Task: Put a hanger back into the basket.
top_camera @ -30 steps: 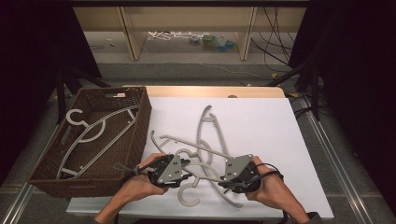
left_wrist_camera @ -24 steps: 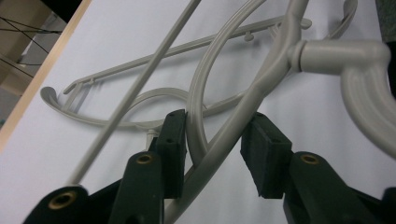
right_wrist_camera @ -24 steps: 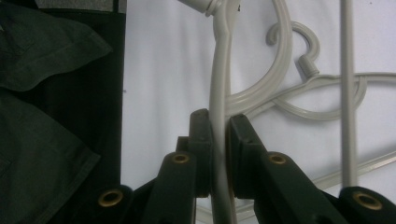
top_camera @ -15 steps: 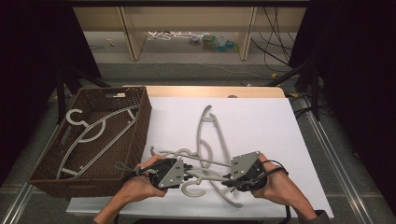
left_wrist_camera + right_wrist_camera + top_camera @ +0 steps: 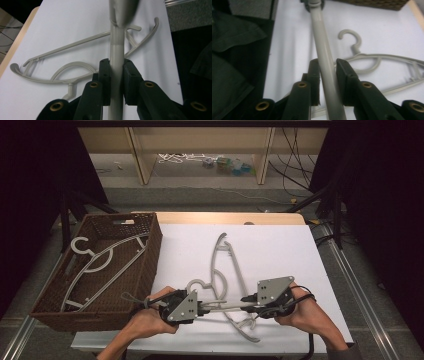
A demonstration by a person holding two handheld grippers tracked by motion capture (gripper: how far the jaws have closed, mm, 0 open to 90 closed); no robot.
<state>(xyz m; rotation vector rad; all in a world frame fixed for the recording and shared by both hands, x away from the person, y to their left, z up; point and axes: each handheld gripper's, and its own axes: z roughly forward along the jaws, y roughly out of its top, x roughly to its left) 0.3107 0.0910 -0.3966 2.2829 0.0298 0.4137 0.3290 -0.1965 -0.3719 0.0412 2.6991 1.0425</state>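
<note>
A straight grey hanger bar [image 5: 225, 307] spans level between my two grippers near the table's front edge. My left gripper [image 5: 202, 309] is shut on it, and its jaws have just been closing; in the left gripper view both pads [image 5: 105, 80] press the bar [image 5: 116, 52]. My right gripper [image 5: 246, 300] has the bar [image 5: 323, 57] between its jaws, which have just been opening; a thin gap shows at one pad [image 5: 344, 75]. A second grey hanger [image 5: 220, 270] lies flat on the white table [image 5: 280, 250] below, its hook [image 5: 350, 37] towards the left.
A brown wicker basket [image 5: 150, 245] stands at the table's left and holds grey hangers [image 5: 100, 265]. The wooden table edge [image 5: 225, 217] runs along the back. Shelves with cables stand beyond, and dark floor lies on the right.
The held hanger lay slanted with its hook showing near the front edge; now it shows as a level bar between the grippers. The right gripper has shifted a little right and up.
</note>
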